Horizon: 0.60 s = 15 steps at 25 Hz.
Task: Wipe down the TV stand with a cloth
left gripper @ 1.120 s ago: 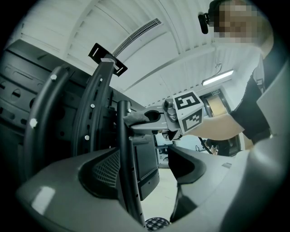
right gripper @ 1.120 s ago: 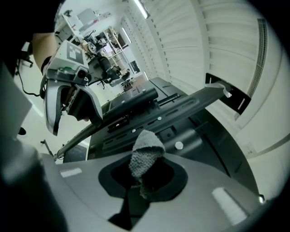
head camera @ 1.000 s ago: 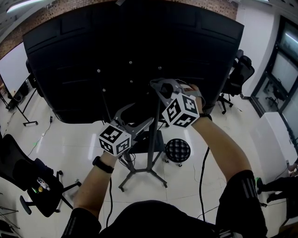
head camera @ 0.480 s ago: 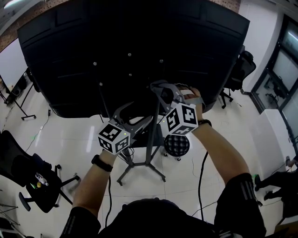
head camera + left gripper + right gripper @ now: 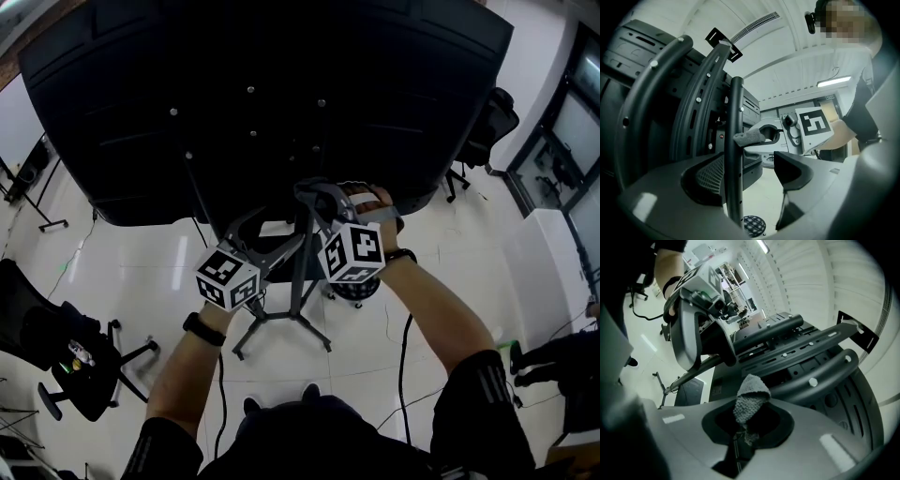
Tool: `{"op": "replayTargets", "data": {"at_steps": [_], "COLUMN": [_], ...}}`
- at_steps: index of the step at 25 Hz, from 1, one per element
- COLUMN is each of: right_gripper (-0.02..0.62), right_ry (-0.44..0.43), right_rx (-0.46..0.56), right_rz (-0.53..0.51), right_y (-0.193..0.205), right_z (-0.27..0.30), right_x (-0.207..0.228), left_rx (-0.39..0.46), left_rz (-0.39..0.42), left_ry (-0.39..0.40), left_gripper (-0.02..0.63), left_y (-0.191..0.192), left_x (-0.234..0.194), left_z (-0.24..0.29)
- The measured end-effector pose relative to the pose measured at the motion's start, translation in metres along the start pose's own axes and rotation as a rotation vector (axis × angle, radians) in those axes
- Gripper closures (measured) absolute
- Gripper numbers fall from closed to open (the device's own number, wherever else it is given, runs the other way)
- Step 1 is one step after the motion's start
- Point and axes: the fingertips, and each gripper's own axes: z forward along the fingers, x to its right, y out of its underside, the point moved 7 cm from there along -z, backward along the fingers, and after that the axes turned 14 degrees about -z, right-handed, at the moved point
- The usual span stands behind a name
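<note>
My right hand-held gripper (image 5: 747,427) pinches the cloth (image 5: 751,397) (grey knit) against the stand pole (image 5: 736,154), below the TV (image 5: 262,94). My left hand-held gripper (image 5: 750,176) is spread round the pole, lower down.

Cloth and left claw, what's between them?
A bare stretch of pole: in the left gripper view it rises through the left claw up to the cloth held by the right claw.

Black office chair (image 5: 66,361) at the floor's (image 5: 122,272) left edge; another chair (image 5: 489,127) far right; dotted stool (image 5: 754,226) between them
</note>
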Motion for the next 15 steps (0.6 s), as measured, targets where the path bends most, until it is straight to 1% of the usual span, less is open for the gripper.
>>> {"op": "replayTargets", "data": {"at_steps": [4, 15], "right_gripper": [0.548, 0.548], "right_ry": [-0.021, -0.131], "right_rx": [0.003, -0.010], "right_rz": [-0.005, 0.028], "right_y": [0.001, 0.009], "right_z": [0.007, 0.030], "right_x": [-0.021, -0.097], "left_rx": [-0.030, -0.113], "left_rz": [-0.020, -0.079], "left_ry": [-0.007, -0.026], "left_gripper": [0.250, 0.250], "left_y": [0.020, 0.080], "left_x": [-0.008, -0.024], "left_z": [0.003, 0.004]}}
